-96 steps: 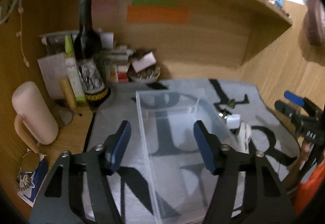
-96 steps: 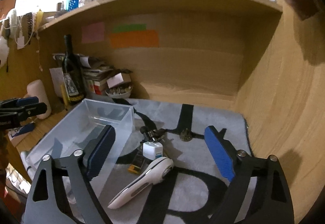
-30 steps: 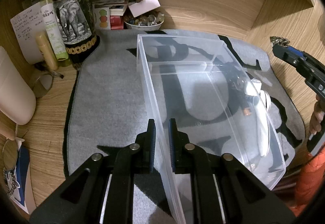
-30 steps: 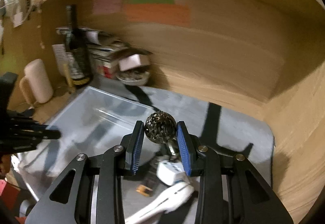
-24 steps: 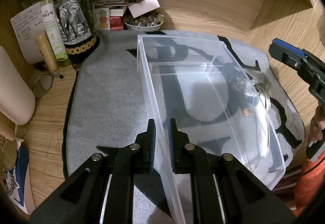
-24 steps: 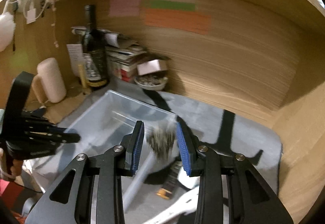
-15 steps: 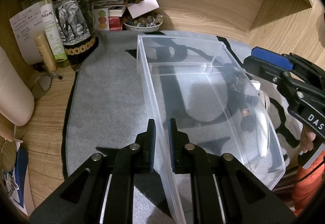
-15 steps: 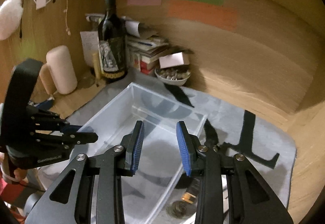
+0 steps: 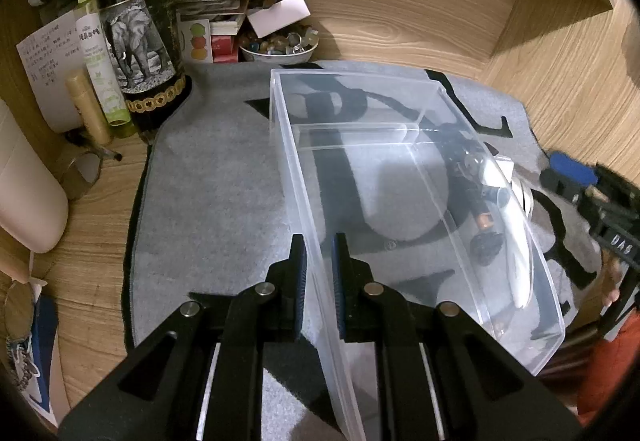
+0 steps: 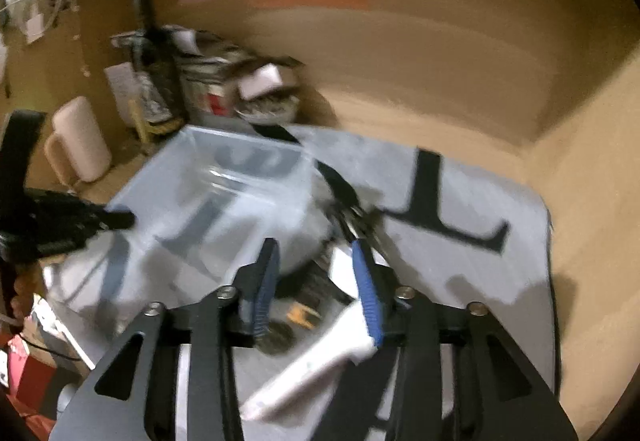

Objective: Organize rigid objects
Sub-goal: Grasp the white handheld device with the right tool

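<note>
My left gripper (image 9: 319,265) is shut on the near left wall of a clear plastic bin (image 9: 400,177) that stands on a grey mat (image 9: 212,193). The bin (image 10: 208,193) looks empty. My right gripper (image 10: 316,281) is empty with its jaws a little apart, above the mat to the bin's right; it shows at the right edge of the left wrist view (image 9: 592,197). A dark round ball (image 9: 486,247), a white handheld device (image 10: 312,365), a white charger cube (image 9: 500,169) and a small black-and-orange item (image 10: 300,313) lie on the mat beside the bin. The right wrist view is blurred.
A wine bottle (image 9: 140,25), a green spray bottle (image 9: 100,57), a bowl of small trinkets (image 9: 280,45), papers and boxes crowd the back left. A pink mug (image 9: 24,193) stands at left. Wooden walls close the back and right.
My right gripper held the dark ball, swung left toward the bin and let it go; the ball now lies on the mat beside the bin. The right gripper has pulled back right. The left gripper kept still.
</note>
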Action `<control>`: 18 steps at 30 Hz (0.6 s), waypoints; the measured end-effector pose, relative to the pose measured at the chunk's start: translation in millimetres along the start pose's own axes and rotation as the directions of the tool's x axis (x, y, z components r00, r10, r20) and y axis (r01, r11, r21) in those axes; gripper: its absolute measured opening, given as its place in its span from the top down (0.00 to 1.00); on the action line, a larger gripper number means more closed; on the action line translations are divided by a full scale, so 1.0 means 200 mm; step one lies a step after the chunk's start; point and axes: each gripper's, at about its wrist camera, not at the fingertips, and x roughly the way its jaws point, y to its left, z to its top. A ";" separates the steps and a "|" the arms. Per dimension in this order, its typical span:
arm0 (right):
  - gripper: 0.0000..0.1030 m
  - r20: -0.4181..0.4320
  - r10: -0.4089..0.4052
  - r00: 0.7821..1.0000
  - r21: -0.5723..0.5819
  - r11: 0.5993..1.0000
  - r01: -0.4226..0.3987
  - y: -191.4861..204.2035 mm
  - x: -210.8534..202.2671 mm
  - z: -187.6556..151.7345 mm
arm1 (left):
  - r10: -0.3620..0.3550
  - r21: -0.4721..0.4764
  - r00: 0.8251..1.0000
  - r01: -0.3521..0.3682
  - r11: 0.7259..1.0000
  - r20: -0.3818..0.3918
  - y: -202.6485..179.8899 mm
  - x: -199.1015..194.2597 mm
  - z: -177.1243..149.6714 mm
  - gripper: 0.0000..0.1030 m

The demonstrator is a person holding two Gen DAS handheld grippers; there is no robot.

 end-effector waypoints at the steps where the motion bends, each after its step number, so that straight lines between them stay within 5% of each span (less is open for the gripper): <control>1: 0.54 -0.016 -0.009 1.000 0.019 1.000 0.009 -0.02 0.02 -0.03 | 0.002 0.002 1.000 -0.002 1.000 0.000 0.00 0.00 0.00 0.89; 8: 0.49 -0.149 -0.021 0.989 0.093 0.995 0.035 -0.09 0.20 -0.19 | 0.009 0.009 1.000 -0.009 1.000 -0.001 -0.01 0.00 0.00 0.89; 11: 0.37 -0.138 -0.013 0.990 0.129 0.991 0.031 -0.11 0.22 -0.22 | 0.011 0.010 1.000 -0.011 1.000 0.000 -0.01 0.00 0.00 0.89; 18: 0.36 -0.158 0.035 0.987 0.148 0.989 -0.012 -0.12 0.31 -0.23 | 0.010 0.008 1.000 -0.010 1.000 0.000 -0.01 0.00 0.00 0.89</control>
